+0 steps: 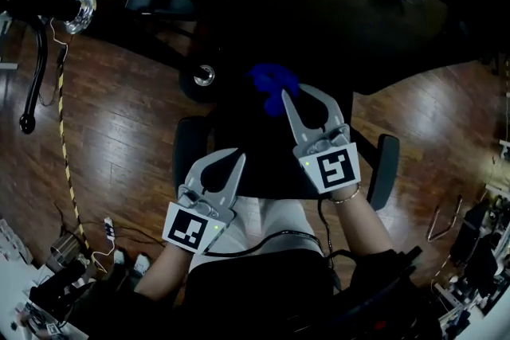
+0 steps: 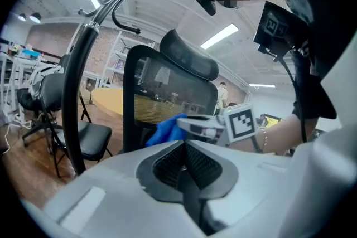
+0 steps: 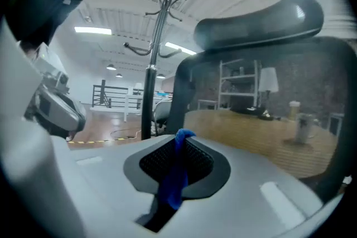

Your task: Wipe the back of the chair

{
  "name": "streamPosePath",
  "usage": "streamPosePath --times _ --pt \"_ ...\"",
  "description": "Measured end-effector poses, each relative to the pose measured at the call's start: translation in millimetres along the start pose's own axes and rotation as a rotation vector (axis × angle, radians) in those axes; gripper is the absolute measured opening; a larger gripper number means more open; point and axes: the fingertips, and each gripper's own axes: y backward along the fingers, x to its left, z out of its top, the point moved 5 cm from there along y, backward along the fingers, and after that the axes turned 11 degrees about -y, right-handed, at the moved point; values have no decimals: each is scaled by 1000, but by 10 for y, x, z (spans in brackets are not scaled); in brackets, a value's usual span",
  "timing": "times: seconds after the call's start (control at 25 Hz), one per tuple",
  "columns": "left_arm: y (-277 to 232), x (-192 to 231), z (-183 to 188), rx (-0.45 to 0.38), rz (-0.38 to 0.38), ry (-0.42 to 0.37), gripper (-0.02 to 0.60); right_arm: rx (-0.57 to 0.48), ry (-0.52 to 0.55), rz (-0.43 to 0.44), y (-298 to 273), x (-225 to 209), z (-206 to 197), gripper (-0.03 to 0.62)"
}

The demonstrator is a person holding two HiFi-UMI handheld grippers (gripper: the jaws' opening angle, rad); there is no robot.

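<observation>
The black office chair has a mesh back (image 2: 167, 92) and a headrest (image 2: 189, 56); in the head view its back (image 1: 319, 4) is seen from above, just ahead of both grippers. My right gripper (image 1: 288, 95) is shut on a blue cloth (image 1: 273, 80), held up close to the chair back. In the right gripper view the cloth (image 3: 177, 173) hangs out between the shut jaws (image 3: 181, 139), with the mesh back (image 3: 268, 97) right ahead. My left gripper (image 1: 237, 159) is shut and empty, lower and to the left. Its own view (image 2: 183, 145) shows the cloth (image 2: 167, 130) beside the chair frame.
A black coat stand (image 2: 83, 64) rises left of the chair. Behind it are another black chair (image 2: 61, 131) and a round wooden table (image 2: 111, 100). Below me lie wooden floor (image 1: 119, 131), a striped cable (image 1: 64, 131), the chair's armrest (image 1: 386, 171) and a caster (image 1: 203, 76).
</observation>
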Motion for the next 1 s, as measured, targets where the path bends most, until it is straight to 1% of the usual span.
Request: streamPosePath --times 0.08,0.16,0.28,0.44,0.52,0.6,0.68,0.76,0.88,0.92,0.96,1.0 --pt "-45 -45 77 22 12 -28 8 -11 -14 -97 397 -240 285 34" --pt "-134 -67 189 17 26 -47 6 -17 -9 -179 762 -449 534 34" --pt "-220 -185 500 -29 56 -85 8 -21 4 -243 1245 -575 854 34" --pt "-237 -488 1069 -114 43 -122 8 -46 2 -266 1763 -512 1293 34" --pt "-242 -566 1324 -146 52 -140 8 -65 10 -277 1930 -479 1492 34" --pt "-208 -614 1508 -135 79 -174 6 -84 30 -283 2072 -412 1672 34" --pt "-136 -643 1664 -118 113 -191 8 -103 38 -289 2217 -343 1849 34" --pt "-58 -689 1842 -133 130 -191 6 -125 17 -292 2373 -303 2018 34" --pt "23 -838 2139 -175 139 -236 7 -156 -5 -285 2592 -273 2233 34" --pt "44 -899 2221 -190 138 -238 6 -164 -1 -279 2635 -266 2289 34" --pt "73 -965 2279 -204 135 -219 8 -171 1 -270 2664 -256 2333 34" --pt "114 -1035 2311 -218 130 -181 6 -176 0 -262 2689 -246 2364 34"
